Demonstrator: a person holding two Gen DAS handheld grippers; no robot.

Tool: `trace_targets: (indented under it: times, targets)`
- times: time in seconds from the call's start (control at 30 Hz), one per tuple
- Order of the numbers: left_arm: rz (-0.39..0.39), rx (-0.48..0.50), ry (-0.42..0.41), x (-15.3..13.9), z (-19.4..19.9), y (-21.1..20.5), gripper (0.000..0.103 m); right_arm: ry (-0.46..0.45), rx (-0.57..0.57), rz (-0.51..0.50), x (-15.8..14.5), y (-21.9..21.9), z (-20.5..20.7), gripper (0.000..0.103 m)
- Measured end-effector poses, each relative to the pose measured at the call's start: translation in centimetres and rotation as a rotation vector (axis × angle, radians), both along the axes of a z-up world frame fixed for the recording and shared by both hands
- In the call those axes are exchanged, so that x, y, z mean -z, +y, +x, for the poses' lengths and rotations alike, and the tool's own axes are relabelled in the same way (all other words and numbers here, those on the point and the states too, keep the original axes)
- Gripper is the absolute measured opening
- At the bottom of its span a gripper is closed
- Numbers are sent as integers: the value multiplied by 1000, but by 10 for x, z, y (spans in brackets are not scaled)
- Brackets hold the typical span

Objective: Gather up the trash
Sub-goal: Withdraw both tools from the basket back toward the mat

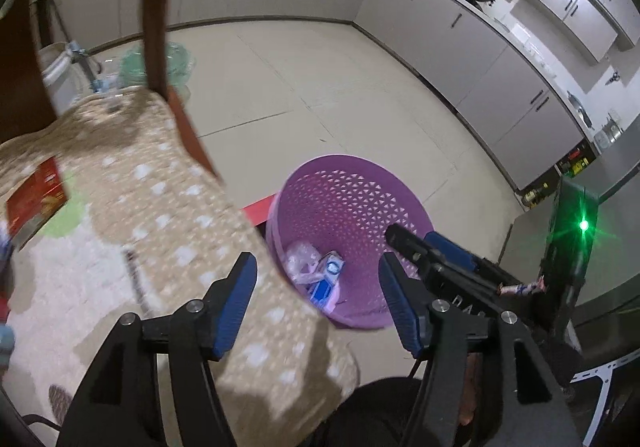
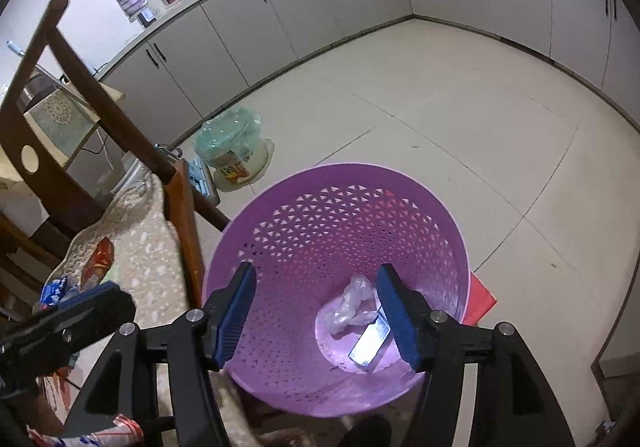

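Floor: the pale tiled kitchen floor (image 2: 440, 119) carries the bin, which stands right against the chair so that trash gathered from the seat has only a short drop.
Chair: a dark brown wooden chair (image 2: 80, 87) with a beige, white-spotted quilted cushion (image 1: 160, 215) serves as the collecting surface; a red cardboard packet (image 1: 36, 203) and a small blue wrapper (image 2: 54, 293) lie on it, apparently not yet collected.
Bin: the round purple plastic basket with triangular perforations (image 2: 344, 207) stands upright and open-topped, already receiving rubbish.
Right gripper: the black two-finger right gripper with blue pads (image 2: 316, 315) hangs directly above the bin's mouth, jaws apart and nothing between them, which suits a release.
Left gripper: the matching left gripper (image 1: 316, 307) hovers over the cushion's edge and the bin rim, likewise spread and empty.
Trash in bin: a crumpled clear plastic bag (image 2: 352, 307) and a small blue-and-white carton (image 2: 370, 345) rest on the bottom.
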State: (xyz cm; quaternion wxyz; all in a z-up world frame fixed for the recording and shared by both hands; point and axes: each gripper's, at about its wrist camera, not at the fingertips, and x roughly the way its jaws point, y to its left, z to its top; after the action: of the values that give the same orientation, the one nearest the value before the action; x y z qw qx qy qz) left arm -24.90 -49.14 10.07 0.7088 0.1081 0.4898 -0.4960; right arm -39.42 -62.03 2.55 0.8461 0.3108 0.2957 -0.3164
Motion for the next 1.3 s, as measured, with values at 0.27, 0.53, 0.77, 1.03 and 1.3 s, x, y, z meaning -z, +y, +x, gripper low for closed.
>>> trace_targets:
  times: [0.27,0.53,0.77,1.03,1.3]
  targets:
    - [32,-115,-83,-17,1,73,66,-10,-62,-48,-25,45,11,72]
    - [45,-217,-119,-28,13,145,66,-9,-155,-72,-36,95,35,73]
    - [47,-326,-108,-33,30,199,67,3,-227,-107,-45,130,54,75]
    - [35,-419,-89,-35,47,248,67,15,-277,-136,-55,155,66,76]
    - [44,-510,-129,-38,72,301,69,34,-327,-160,-60,178,81,78]
